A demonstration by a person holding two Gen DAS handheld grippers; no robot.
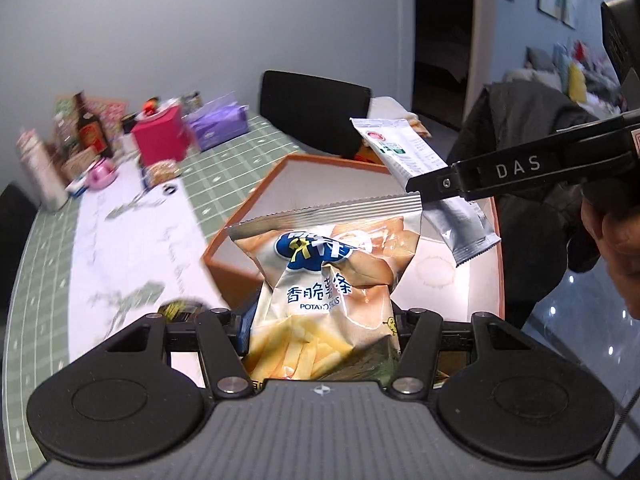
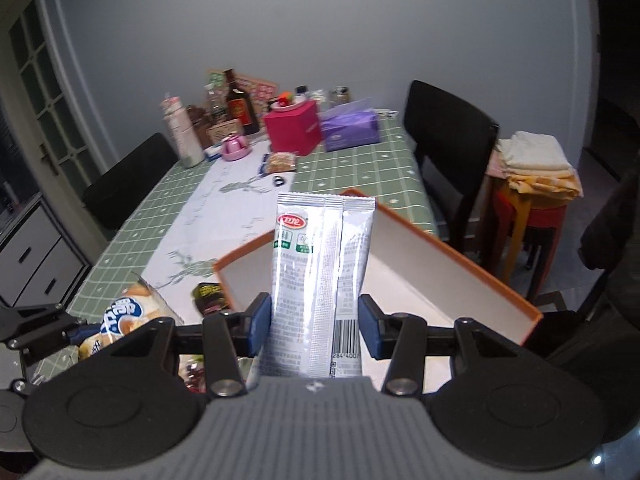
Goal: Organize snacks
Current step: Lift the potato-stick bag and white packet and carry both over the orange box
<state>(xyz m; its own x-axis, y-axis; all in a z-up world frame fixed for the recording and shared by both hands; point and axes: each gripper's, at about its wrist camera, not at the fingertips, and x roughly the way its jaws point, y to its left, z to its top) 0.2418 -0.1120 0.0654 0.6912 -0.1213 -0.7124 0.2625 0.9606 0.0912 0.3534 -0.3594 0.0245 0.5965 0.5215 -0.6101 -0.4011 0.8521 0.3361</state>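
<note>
My left gripper [image 1: 320, 336] is shut on a bag of potato sticks [image 1: 328, 276] and holds it upright in front of an orange box [image 1: 224, 240] with a white inside. My right gripper [image 2: 314, 326] is shut on a long silver-white snack sachet [image 2: 320, 272] and holds it upright above the near part of the same box [image 2: 452, 252]. The right gripper [image 1: 416, 190] with its sachet [image 1: 404, 152] shows at the right in the left wrist view. The potato stick bag [image 2: 128, 320] and the left gripper show at the lower left in the right wrist view.
A small dark snack packet [image 2: 210, 298] lies on the table left of the box. Far on the green checked tablecloth [image 2: 360, 172] stand a pink box [image 2: 294, 128], a purple tissue pack [image 2: 350, 128], bottles [image 2: 238, 104] and a small snack pack [image 2: 282, 162]. Black chairs [image 2: 448, 140] flank the table.
</note>
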